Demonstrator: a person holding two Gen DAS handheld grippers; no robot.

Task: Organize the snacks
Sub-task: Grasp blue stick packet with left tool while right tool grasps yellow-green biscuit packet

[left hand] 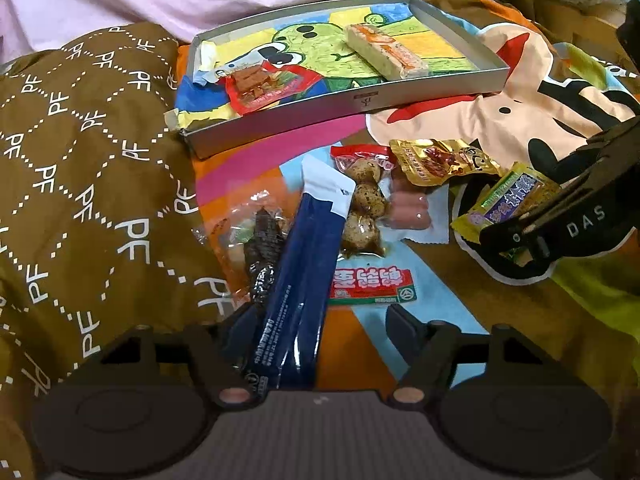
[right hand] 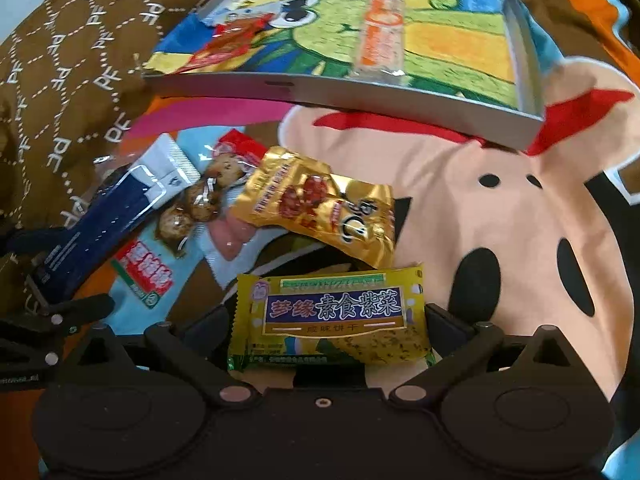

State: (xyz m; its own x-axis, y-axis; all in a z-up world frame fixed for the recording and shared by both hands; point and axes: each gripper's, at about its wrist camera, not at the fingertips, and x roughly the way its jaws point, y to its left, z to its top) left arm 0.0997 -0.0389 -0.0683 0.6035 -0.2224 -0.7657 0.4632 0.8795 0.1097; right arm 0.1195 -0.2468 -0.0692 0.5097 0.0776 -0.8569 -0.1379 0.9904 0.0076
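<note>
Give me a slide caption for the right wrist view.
Right hand-held gripper brackets a yellow seaweed cracker pack before the grey tray.

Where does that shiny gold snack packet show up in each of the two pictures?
Left wrist view: gold packet right of centre, below the tray.
Right wrist view: gold packet at centre, above the yellow packet.
Shared landmark: the tray with the green cartoon lining.
</note>
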